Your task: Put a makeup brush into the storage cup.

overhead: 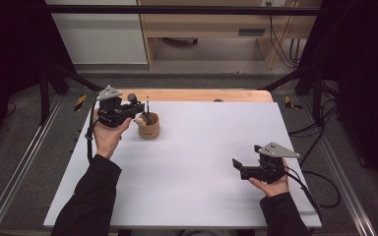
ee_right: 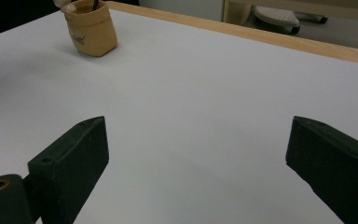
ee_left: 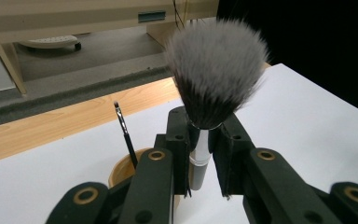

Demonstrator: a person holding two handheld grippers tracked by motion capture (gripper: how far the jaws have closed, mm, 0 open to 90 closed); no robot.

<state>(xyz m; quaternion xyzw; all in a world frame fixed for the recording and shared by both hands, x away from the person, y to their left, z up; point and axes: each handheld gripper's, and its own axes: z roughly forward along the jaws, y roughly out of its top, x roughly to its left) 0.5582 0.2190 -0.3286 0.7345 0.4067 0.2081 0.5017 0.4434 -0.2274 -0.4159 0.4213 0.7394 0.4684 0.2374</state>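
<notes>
Left gripper (ee_left: pixel 204 154) pinching a light, slick-handled makeup brush (ee_left: pixel 214 74) by its ferrule, soft bristles above the jaws; right gripper (ee_right: pixel 196 154) spread wide.

left gripper (overhead: pixel 134 104) holds a brush (overhead: pixel 132 98) above the cup (overhead: pixel 148 127)

A lab-like recording room: a white counter (overhead: pixel 187 177) inside a black metal frame (overhead: pixel 177 10), black curtains (overhead: pixel 10 49), loose cables (overhead: pixel 320 187), grey carpet (overhead: pixel 24 162).
</notes>
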